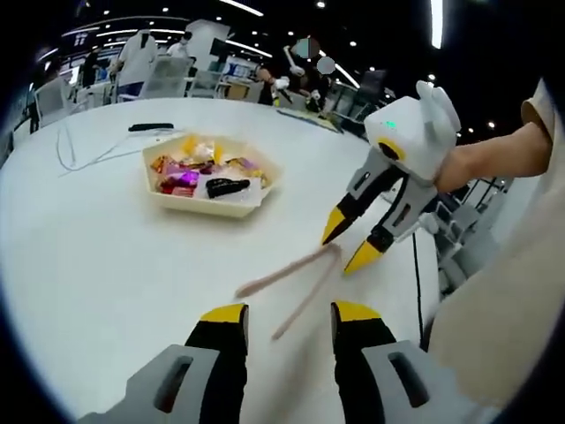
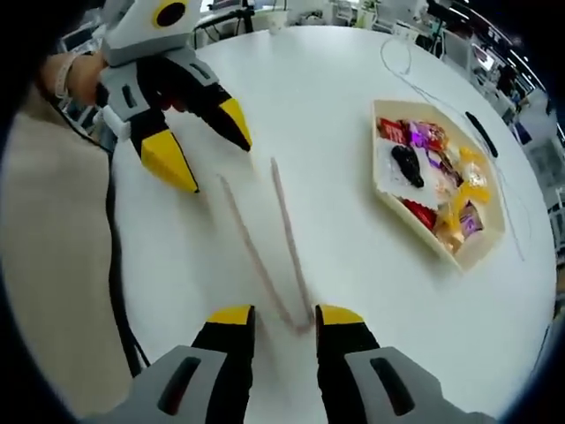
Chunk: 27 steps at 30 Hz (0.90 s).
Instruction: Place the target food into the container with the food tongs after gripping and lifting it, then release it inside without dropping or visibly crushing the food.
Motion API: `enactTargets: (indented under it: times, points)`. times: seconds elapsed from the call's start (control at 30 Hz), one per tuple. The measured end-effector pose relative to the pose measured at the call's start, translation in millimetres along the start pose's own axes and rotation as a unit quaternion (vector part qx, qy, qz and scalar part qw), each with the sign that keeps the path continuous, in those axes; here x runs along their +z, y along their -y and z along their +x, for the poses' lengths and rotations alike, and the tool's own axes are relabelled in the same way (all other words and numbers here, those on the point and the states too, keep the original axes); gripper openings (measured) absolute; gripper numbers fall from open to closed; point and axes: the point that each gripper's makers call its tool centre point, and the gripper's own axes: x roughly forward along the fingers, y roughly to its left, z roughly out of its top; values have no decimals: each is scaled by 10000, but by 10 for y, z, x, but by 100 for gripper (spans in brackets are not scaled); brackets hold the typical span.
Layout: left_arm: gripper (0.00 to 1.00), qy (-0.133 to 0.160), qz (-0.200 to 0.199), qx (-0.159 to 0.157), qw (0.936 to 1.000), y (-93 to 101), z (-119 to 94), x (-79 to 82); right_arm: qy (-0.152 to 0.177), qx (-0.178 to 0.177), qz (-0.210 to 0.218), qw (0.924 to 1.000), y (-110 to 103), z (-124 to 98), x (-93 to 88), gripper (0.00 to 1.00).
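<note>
Since the tongs (image 1: 296,284) lie flat just ahead of the left gripper (image 1: 287,311), jaws wide and empty, a shallow grab could skid them; the tray (image 1: 208,207) of snacks sits beyond. From the right gripper (image 2: 284,316), also agape, the tongs' (image 2: 269,238) hinge lies between its tips, a cable (image 2: 116,265) trailing left.

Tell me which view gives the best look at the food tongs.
The right gripper view: the food tongs lie flat on the white table, whole V visible, the joined end between the right gripper tips. In the left gripper view the tongs look foreshortened and blurred, their joined end near the right gripper.
</note>
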Motion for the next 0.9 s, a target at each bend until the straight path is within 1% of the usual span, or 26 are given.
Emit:
enactTargets:
  times: [0.2,0.4,0.43,0.47,0.5,0.57,0.67,0.73,0.8,0.9]
  points:
    - [41,112,29,141,9998,-43,-93,47,209,-144,296,9992,13,-112,-14,28]
    - [44,338,55,312,9989,-41,-231,156,535,-313,710,9955,30,-267,35,31]
    - [44,381,39,347,9987,-43,-271,173,651,-364,853,9936,41,-321,57,32]
    - [44,397,23,343,9986,-32,-293,183,683,-389,925,9926,43,-355,65,32]
    - [44,427,28,343,9985,-9,-330,202,813,-467,1016,9904,54,-422,107,33]
    - [44,512,80,400,9979,6,-395,244,1010,-531,1099,9874,54,-531,169,33]
    - [45,650,108,471,9967,31,-479,318,1169,-629,1192,9840,64,-660,211,33]
    - [46,699,127,518,9961,38,-512,348,1300,-671,1301,9807,70,-712,239,33]
    - [47,773,136,570,9953,51,-558,395,1479,-708,1465,9755,70,-771,277,34]
    - [47,891,156,648,9938,60,-623,463,1639,-735,1615,9704,66,-832,299,36]
